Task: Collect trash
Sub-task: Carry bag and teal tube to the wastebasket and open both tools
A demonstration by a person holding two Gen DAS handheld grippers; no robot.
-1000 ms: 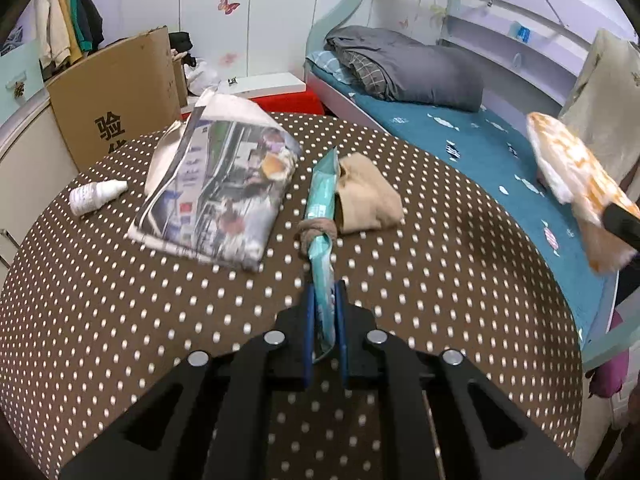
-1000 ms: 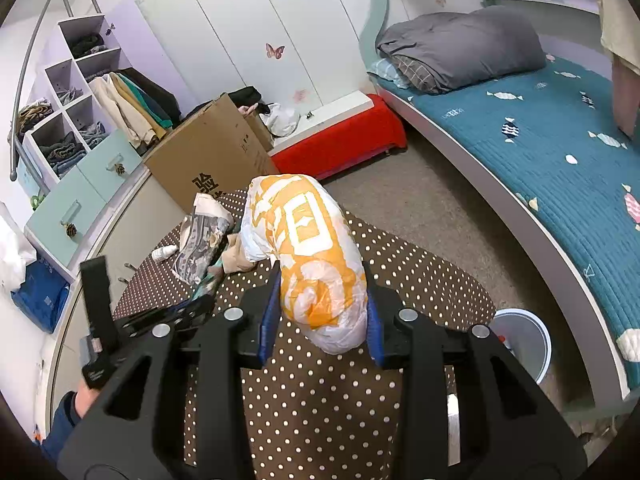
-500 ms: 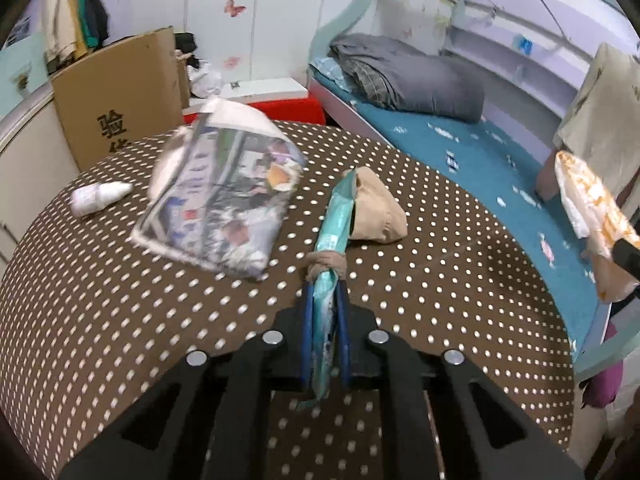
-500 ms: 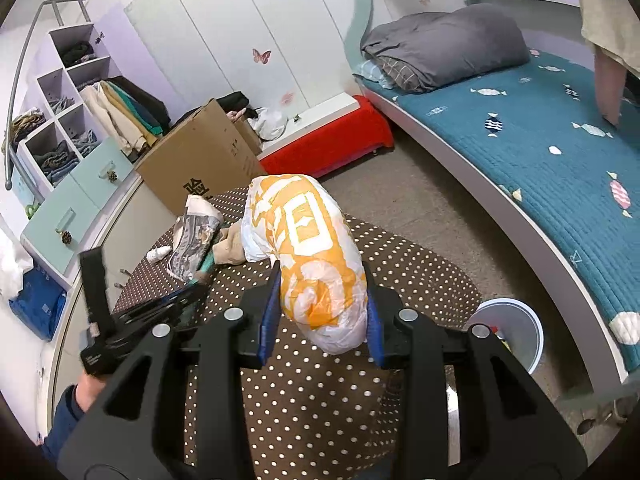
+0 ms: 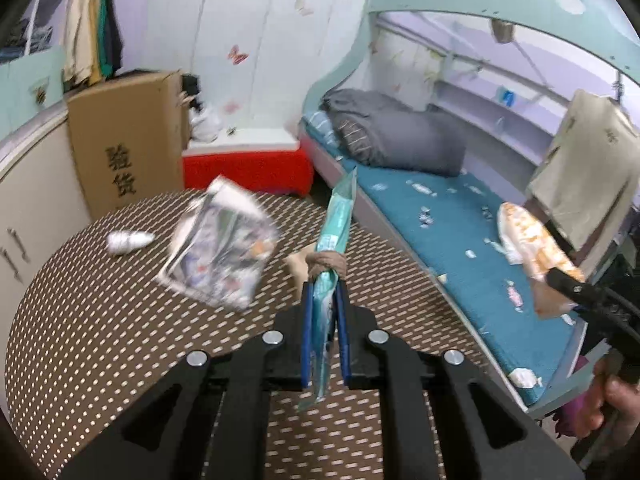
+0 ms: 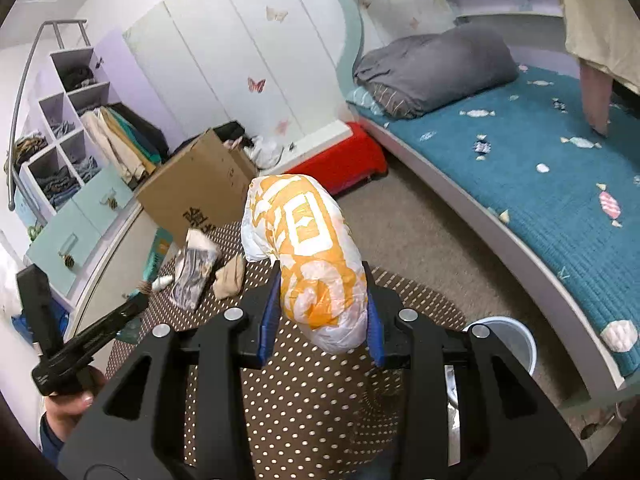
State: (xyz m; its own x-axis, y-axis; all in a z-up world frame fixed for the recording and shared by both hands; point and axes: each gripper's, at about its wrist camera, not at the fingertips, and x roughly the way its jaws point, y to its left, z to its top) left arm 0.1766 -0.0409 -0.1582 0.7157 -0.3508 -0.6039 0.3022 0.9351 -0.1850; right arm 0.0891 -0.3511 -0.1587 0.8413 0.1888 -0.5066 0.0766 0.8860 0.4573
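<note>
Left wrist view — cardboard box printed 验货, teal wrapper pinched upright.

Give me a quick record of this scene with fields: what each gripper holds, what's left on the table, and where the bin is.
left gripper: shut on teal wrapper, lifted above the table
right gripper: shut on orange-and-white plastic bag
dotted table: folded newspaper, small white bottle, tan cloth
trash bin: on the floor beside the table, toward the bed
</note>
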